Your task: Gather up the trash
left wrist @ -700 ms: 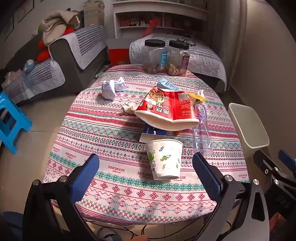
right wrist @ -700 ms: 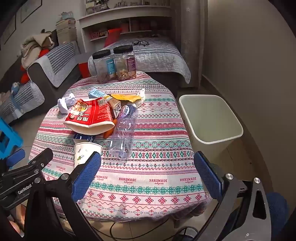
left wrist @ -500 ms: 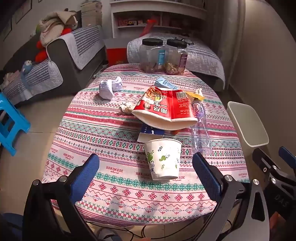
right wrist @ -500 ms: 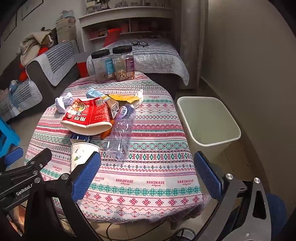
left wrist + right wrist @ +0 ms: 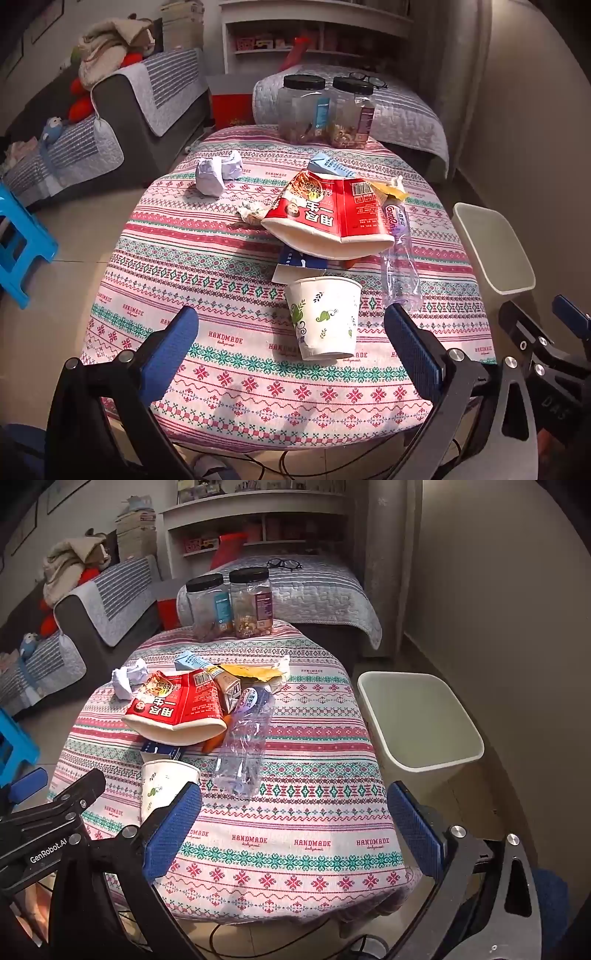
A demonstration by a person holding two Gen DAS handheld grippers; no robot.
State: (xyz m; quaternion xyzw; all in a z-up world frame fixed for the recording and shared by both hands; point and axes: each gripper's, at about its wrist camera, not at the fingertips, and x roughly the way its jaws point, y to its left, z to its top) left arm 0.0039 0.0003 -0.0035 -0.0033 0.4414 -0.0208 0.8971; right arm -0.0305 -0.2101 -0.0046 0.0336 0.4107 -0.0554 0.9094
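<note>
Trash lies on a table with a patterned cloth (image 5: pixel 207 266). A white paper cup with green leaves (image 5: pixel 325 317) stands nearest; it also shows in the right wrist view (image 5: pixel 162 786). Behind it lie a crushed red noodle bowl (image 5: pixel 332 221), a clear plastic bottle (image 5: pixel 400 266) (image 5: pixel 243 746), a crumpled white paper (image 5: pixel 216 171), a blue carton (image 5: pixel 328 166) and a yellow wrapper (image 5: pixel 255 674). My left gripper (image 5: pixel 291 350) is open, just short of the cup. My right gripper (image 5: pixel 295 819) is open and empty over the table's near edge. A white bin (image 5: pixel 417 720) stands right of the table.
Two black-lidded clear jars (image 5: pixel 325 110) stand at the table's far edge. A grey sofa (image 5: pixel 140 103) is to the left, a bed (image 5: pixel 295 587) behind, a blue stool (image 5: pixel 18 243) on the floor at left. A wall runs along the right.
Both grippers have drifted slightly forward and toward the table; the cup sits a little closer between the left fingers. Nothing on the table has moved.
</note>
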